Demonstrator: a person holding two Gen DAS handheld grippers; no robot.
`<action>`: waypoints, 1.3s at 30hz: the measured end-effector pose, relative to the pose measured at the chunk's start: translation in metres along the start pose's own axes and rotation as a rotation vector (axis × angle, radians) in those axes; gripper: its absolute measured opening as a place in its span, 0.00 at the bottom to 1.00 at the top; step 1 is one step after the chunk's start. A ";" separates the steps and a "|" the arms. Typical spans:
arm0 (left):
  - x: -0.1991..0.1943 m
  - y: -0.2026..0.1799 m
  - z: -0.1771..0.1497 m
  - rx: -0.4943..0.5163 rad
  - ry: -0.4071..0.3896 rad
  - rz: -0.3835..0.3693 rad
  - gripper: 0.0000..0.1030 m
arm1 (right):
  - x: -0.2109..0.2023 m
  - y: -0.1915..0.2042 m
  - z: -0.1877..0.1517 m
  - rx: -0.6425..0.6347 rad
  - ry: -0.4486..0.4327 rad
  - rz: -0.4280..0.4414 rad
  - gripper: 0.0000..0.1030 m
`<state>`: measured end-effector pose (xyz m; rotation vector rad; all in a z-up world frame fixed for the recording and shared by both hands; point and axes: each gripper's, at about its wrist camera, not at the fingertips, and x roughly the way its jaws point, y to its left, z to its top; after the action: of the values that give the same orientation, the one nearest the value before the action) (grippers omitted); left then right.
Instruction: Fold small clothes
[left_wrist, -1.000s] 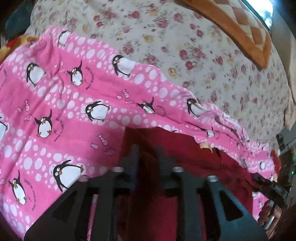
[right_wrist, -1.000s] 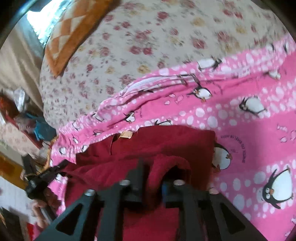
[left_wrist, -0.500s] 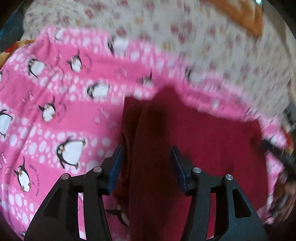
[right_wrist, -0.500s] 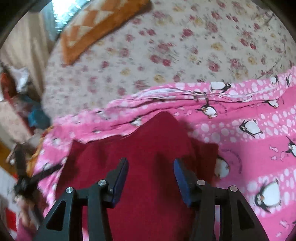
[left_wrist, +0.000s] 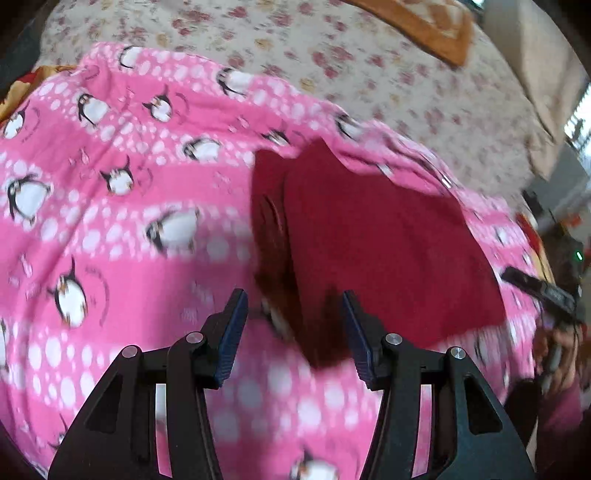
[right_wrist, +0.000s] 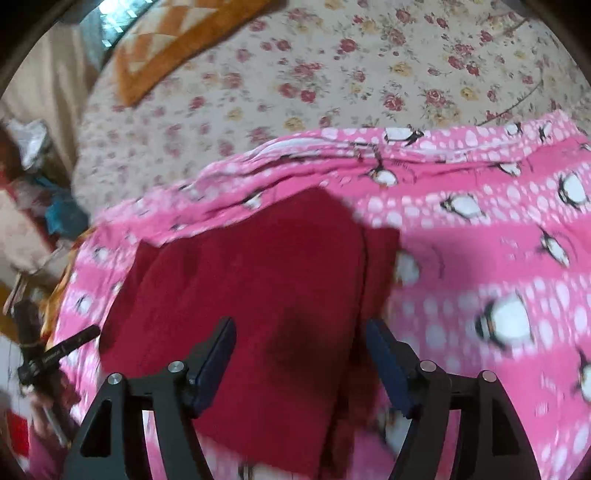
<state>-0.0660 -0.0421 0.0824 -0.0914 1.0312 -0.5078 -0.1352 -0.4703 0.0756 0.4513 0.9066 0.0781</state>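
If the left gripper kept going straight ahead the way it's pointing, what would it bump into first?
Most likely the folded red garment. The open left gripper points down at the garment's near left edge, which lies on the pink penguin blanket. Blur makes depth uncertain, so it might touch the blanket beside it.

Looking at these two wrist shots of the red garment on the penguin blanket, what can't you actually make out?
- Red garment, left wrist view: motion blur hides seams, label and what kind of garment it is.
- Its near edge, right wrist view: cut off behind the right gripper and the frame's bottom.
- Layers under the fold at its side: hidden by the top layer in both views.
- Print beside the penguins on the pink blanket: too small and smeared.
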 end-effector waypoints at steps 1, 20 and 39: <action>-0.002 -0.001 -0.008 0.015 0.020 -0.021 0.50 | -0.004 0.001 -0.010 -0.013 0.002 -0.001 0.68; 0.022 -0.019 -0.015 0.209 0.074 -0.047 0.08 | 0.006 0.003 -0.054 -0.018 0.044 0.007 0.11; -0.025 -0.027 -0.011 0.120 -0.051 -0.005 0.22 | -0.042 0.021 -0.040 -0.100 -0.060 -0.073 0.50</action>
<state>-0.0951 -0.0532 0.1050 0.0000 0.9488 -0.5677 -0.1895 -0.4484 0.0943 0.3257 0.8553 0.0426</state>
